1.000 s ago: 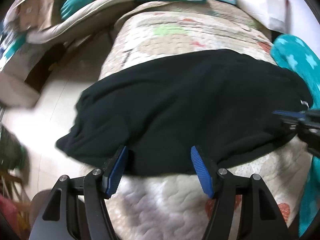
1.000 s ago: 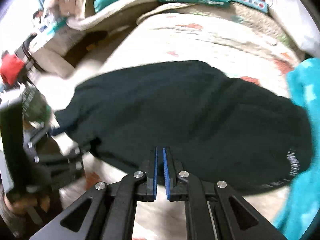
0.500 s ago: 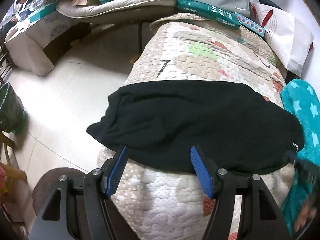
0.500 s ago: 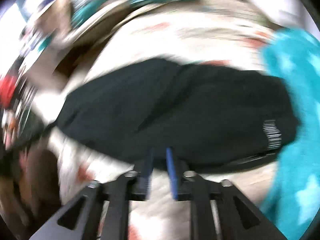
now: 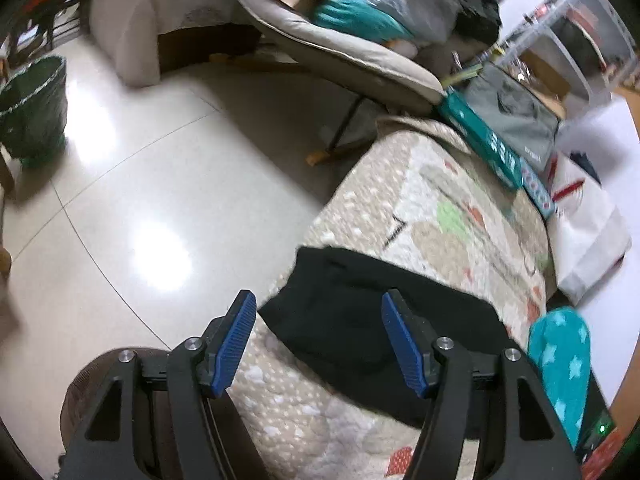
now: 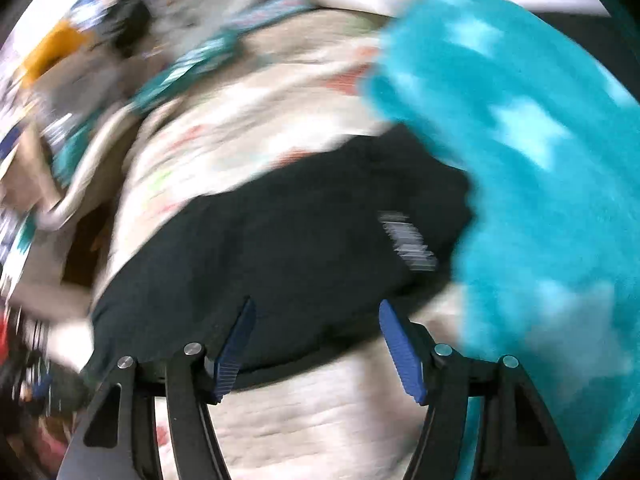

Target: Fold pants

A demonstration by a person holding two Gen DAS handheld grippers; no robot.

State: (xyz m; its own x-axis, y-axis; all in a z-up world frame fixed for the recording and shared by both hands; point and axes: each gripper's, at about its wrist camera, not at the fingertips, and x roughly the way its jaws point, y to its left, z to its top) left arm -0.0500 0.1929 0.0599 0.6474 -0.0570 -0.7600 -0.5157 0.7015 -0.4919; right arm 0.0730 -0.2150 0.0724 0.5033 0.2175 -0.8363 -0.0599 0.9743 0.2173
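The black pants (image 5: pixel 360 320) lie folded in a compact bundle across a quilted, patterned bed cover (image 5: pixel 440 216), with one end reaching the cover's edge next to the tiled floor (image 5: pixel 160 184). In the right wrist view the pants (image 6: pixel 280 248) fill the centre of the frame, with a small white striped label (image 6: pixel 408 240) visible near the end that meets a teal blanket with pale stars (image 6: pixel 540 128); this view is heavily blurred. The left hand-held gripper (image 5: pixel 318 344) is held above the near edge of the pants with its jaws set well apart; its blue pads (image 5: pixel 234 344) are clear of the fabric and grip nothing. The right hand-held gripper (image 6: pixel 316 348) has just been opening its jaws, which now stand wide apart over the near hem of the pants; the fabric shows in the gap, but the pads (image 6: pixel 400 350) do not press on it. In the left wrist view the teal blanket (image 5: pixel 560 356) lies just beside the far end of the pants. A long teal box (image 5: pixel 484 144) and a grey bag (image 5: pixel 516 120) sit at the far end of the bed. A padded lounge chair (image 5: pixel 340 52) loaded with bags stands on the floor beyond, and a dark green basket (image 5: pixel 36 108) stands well apart at the left.
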